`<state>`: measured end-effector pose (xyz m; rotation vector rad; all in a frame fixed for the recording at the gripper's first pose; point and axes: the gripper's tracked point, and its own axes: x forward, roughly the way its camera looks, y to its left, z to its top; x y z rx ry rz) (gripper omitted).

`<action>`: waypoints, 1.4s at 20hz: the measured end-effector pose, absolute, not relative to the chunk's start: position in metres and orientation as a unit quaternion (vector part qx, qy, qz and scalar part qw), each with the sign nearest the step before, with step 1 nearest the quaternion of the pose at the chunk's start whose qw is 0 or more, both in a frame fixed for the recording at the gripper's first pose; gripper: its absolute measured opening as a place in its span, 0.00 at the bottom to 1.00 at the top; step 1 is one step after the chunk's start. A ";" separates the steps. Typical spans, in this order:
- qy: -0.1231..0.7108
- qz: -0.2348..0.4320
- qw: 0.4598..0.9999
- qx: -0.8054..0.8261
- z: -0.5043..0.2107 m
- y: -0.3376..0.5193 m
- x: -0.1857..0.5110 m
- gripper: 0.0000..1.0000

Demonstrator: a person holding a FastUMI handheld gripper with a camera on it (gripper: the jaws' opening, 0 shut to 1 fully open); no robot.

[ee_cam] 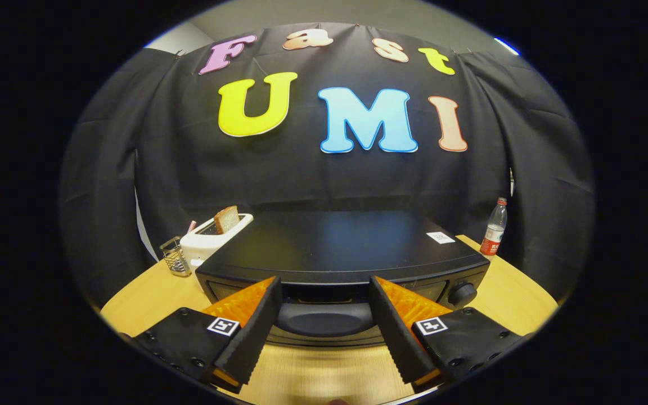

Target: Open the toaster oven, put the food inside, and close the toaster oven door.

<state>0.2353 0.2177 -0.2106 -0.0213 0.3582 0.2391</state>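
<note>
Gripper (324,287) sits low over the wooden table (138,304) with its 2 fingers spread wide, nothing between them but air. Neither finger looks to be touching anything.

Going left to right: a small wire basket (176,257) stands at the far left of the table, and just beside it is a white pop-up toaster (207,241) with 1 slice of bread (226,219) sticking up out of its slot. Next comes the black toaster oven (346,247), square in front of the fingers, door closed. Its dark handle (324,319) lies right in the gap between the 2 fingers, just ahead of them, but whether the tips are level with it or a bit short I can't tell. On the oven's front, past the right finger, is 1 round knob (462,292), and a small white sticker (440,237) sits on its top. Off to the far right, a plastic bottle (494,227) with a red label stands on the table.
</note>
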 end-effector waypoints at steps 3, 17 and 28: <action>0.186 0.118 0.975 -0.008 -0.213 0.215 0.227 0.98; 0.217 0.122 0.968 -0.035 -0.251 0.196 0.145 0.98; 0.273 0.127 0.952 -0.060 -0.299 0.187 0.105 0.98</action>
